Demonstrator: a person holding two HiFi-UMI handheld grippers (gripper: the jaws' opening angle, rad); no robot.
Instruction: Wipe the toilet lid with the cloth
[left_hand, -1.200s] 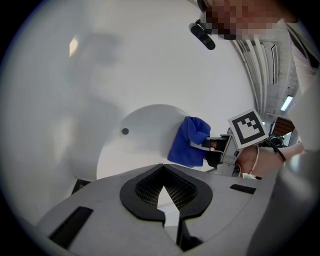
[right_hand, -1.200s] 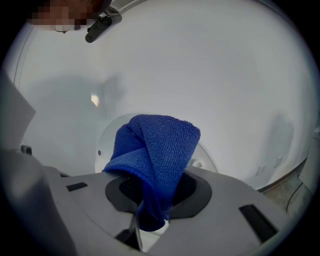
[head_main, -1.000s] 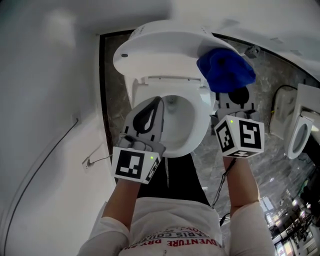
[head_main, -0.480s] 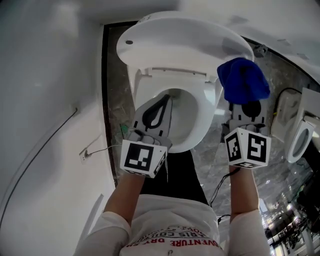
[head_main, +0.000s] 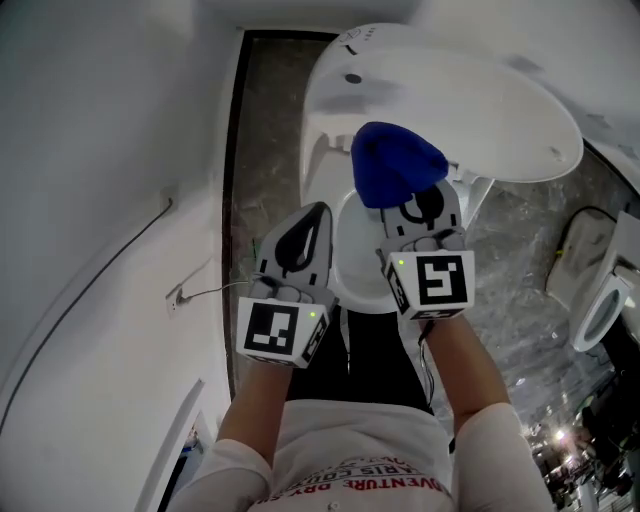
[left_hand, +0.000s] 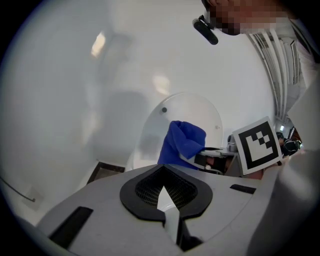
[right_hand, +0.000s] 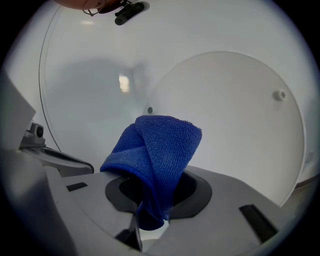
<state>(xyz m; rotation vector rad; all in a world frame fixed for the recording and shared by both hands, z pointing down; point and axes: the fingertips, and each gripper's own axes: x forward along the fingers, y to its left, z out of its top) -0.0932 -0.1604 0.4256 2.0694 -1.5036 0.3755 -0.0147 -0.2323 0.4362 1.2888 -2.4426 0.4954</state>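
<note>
The white toilet lid (head_main: 470, 100) stands raised above the bowl (head_main: 362, 262). A bunched blue cloth (head_main: 396, 165) is clamped in my right gripper (head_main: 418, 205), which hovers over the bowl just in front of the lid's lower part. The right gripper view shows the blue cloth (right_hand: 155, 160) sticking up from the shut jaws, with the lid (right_hand: 235, 125) close behind; whether cloth and lid touch is unclear. My left gripper (head_main: 300, 238) hangs beside the bowl's left rim, jaws together and empty. From the left gripper view, the cloth (left_hand: 182, 142) and the lid (left_hand: 182, 125) lie ahead.
A white wall (head_main: 100, 200) runs along the left with a thin cable (head_main: 120, 260) on it. A dark marbled floor strip (head_main: 268, 150) lies between wall and toilet. Another white fixture (head_main: 605, 290) stands at the right edge. The person's legs (head_main: 380, 360) are in front of the bowl.
My right gripper carried the blue cloth leftward from the lid's right edge to its middle, over the bowl. The left gripper stayed near the bowl's left rim. The head view swung, so the toilet sits further right.
</note>
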